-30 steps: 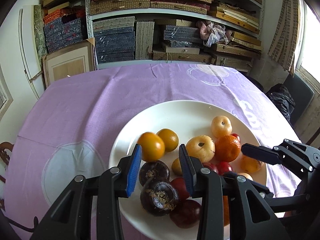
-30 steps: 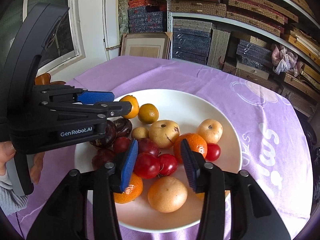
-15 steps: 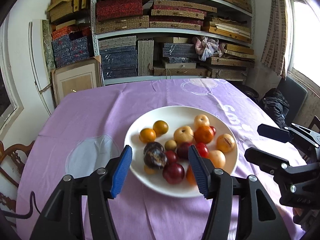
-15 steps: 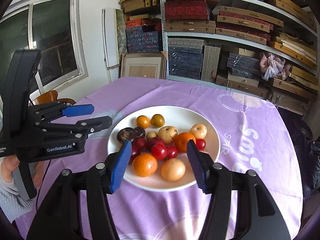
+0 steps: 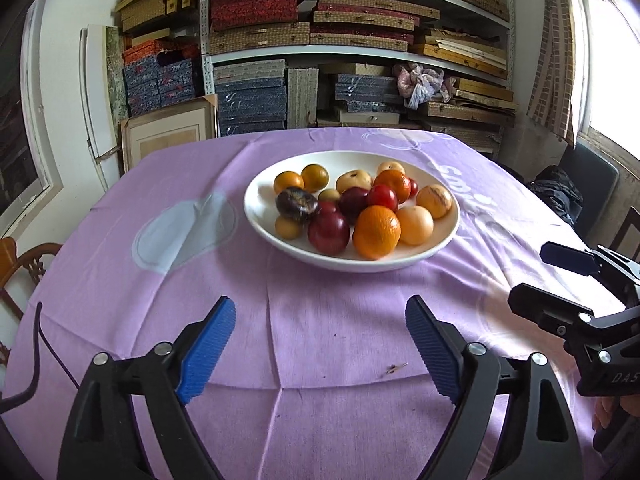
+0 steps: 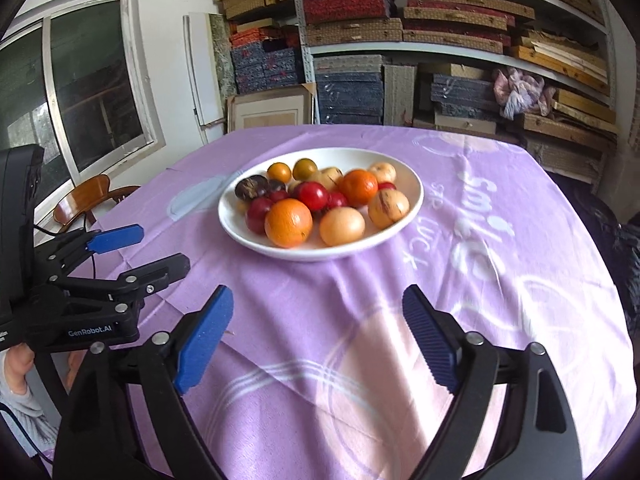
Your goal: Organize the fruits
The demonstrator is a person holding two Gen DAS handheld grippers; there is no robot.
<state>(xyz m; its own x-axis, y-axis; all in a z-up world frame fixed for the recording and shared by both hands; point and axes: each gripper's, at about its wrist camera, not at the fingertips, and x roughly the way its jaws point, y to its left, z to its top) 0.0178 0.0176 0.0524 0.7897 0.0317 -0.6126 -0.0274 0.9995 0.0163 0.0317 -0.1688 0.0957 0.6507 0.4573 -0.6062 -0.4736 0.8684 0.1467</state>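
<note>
"GenRobot.AI" stands on the left gripper (image 6: 136,254); "DAS" on the right gripper (image 5: 556,276); "Smile" and "luck" on the tablecloth (image 6: 472,216).

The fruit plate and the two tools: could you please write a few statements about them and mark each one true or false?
1. All the fruit sits in the white plate. True.
2. The left tool grips the large orange. False: its fingers are spread open over bare purple tablecloth, holding nothing.
3. The right tool is open and empty. True.
4. The dark purple fruit lies on the cloth beside the plate. False: it rests in the plate, among the other fruit.
5. The large orange lies at the plate's near side. True.
</note>
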